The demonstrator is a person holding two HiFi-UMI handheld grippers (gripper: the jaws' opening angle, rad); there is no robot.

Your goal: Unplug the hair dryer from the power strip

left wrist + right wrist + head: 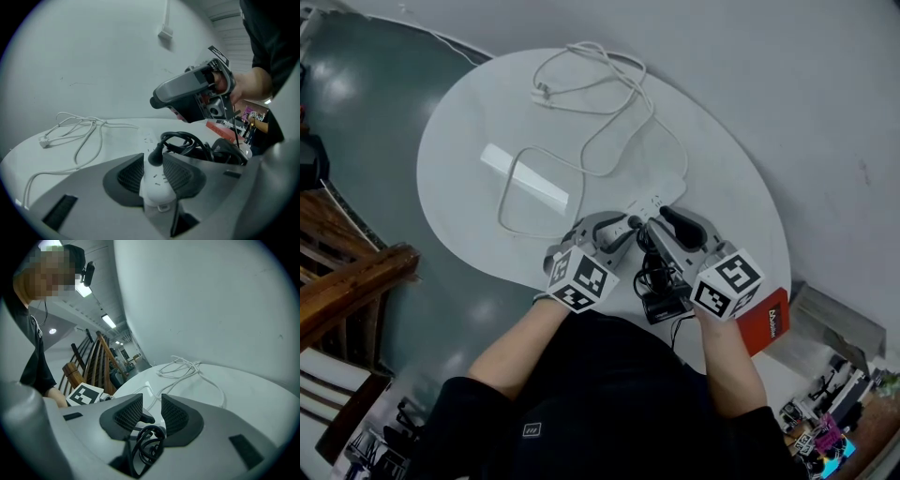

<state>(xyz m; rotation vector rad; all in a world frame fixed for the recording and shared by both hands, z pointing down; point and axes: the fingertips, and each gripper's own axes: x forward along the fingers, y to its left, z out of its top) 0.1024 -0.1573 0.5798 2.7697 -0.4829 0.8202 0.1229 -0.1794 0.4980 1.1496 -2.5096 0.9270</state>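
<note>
The white power strip (pixel 657 199) lies on the round white table (pixel 459 141). It runs between my left gripper's (pixel 157 165) jaws, which stand open beside its two sides. A black plug (pixel 156 156) sits in the strip (pixel 158 183), and its black cord (pixel 187 142) coils off to the right. The dark hair dryer (pixel 662 304) lies at the table's near edge between my hands. My right gripper (pixel 151 409) is open, with the black plug (pixel 145 418) low in the gap and not pinched. The cord (pixel 147 445) loops under it. Both grippers (pixel 630 226) (pixel 662 218) meet at the strip's near end.
The strip's white cable (pixel 581 141) loops across the far half of the table. A red box (pixel 770 322) lies at the table's right edge by my right wrist. A wooden railing (pixel 347 281) stands at the left, and a grey wall runs behind the table.
</note>
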